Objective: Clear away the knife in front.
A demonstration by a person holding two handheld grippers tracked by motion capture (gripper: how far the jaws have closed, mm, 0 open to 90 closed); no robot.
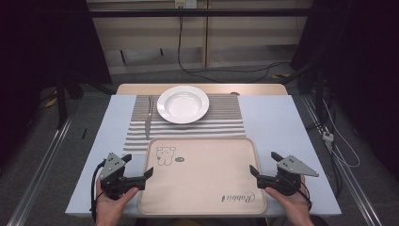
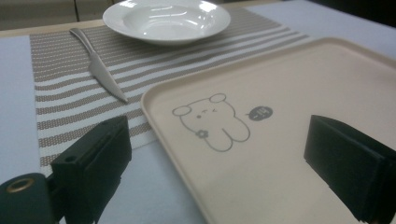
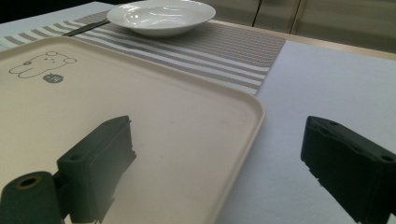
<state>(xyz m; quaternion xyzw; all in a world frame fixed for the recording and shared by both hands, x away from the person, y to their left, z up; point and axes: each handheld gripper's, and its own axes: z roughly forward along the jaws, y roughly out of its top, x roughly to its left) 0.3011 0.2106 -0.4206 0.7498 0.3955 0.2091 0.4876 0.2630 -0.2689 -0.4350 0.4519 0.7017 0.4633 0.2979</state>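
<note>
a: ok going left to right, what's on the table? starting with the left gripper (image 1: 139,173)

b: it sits at the near left corner of the tray (image 1: 202,207), held in the person's left hand (image 1: 112,203). jaws spread wide, nothing between the pads. in the left gripper view the tray's left rim (image 2: 161,128) runs up between the two jaws, one jaw over the pale tablecloth (image 1: 277,125), the other over the tray, neither pressing on it

a: and the tray itself?

b: beige, flat on the near middle of the table, little bear drawing (image 1: 165,155) near its far left corner, its far edge lying on the striped mat (image 1: 226,120)

a: behind it?

b: a knife (image 1: 148,118) lies on the left part of the mat, and a white plate (image 1: 183,104) just right of it, apart from the knife

a: right side?

b: right gripper (image 1: 263,169) at the tray's near right edge, in the right hand (image 1: 292,203). jaws wide too, holding nothing. its own view has the tray's right rim (image 3: 254,119) between the jaws, untouched
</note>
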